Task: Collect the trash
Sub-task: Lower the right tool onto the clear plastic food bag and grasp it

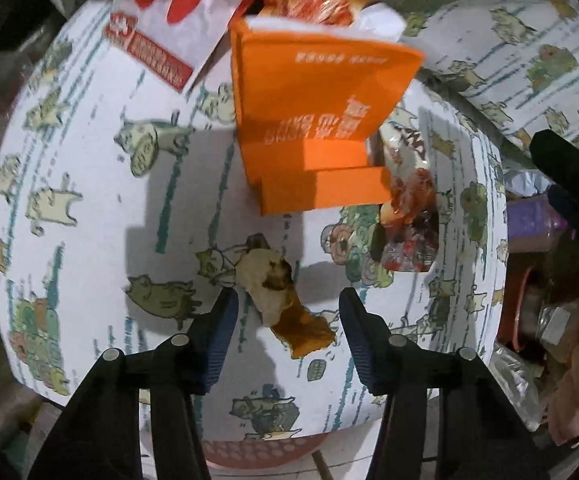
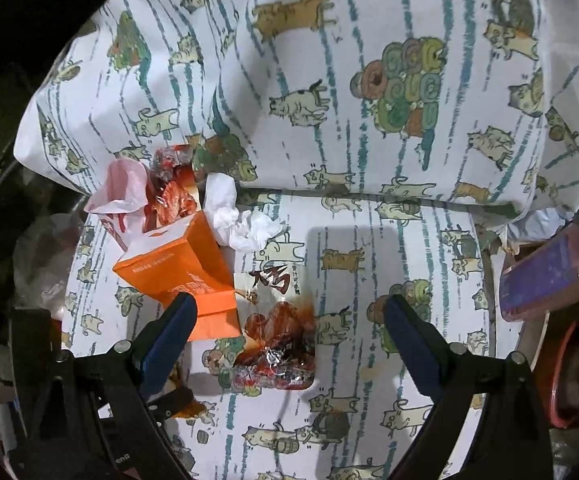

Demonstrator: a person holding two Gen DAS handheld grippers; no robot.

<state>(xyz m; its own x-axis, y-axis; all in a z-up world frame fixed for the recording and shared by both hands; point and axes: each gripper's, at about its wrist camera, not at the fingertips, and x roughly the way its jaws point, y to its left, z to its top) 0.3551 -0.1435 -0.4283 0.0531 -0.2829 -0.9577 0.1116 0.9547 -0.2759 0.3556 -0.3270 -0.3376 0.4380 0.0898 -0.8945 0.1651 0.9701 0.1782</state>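
Note:
Trash lies on a cat-print cloth (image 1: 89, 184). A yellow-brown fruit peel (image 1: 281, 300) lies between the open fingers of my left gripper (image 1: 287, 312). Beyond it is an orange paper box (image 1: 313, 120), also in the right wrist view (image 2: 185, 268). A clear snack wrapper with red sauce (image 2: 277, 332) lies between the wide-open fingers of my right gripper (image 2: 289, 320); it shows in the left wrist view (image 1: 409, 216). Crumpled white tissue (image 2: 241, 224), a second red wrapper (image 2: 173, 192) and a white-and-red paper bag (image 1: 169, 8) lie behind the box.
A cat-print cushion (image 2: 369, 80) stands behind the seat. A purple bottle (image 2: 549, 276) and a red-rimmed container (image 2: 561, 380) sit at the right. A clear plastic bag (image 2: 45, 264) is at the left edge. The seat's front edge drops to tiled floor (image 1: 337, 468).

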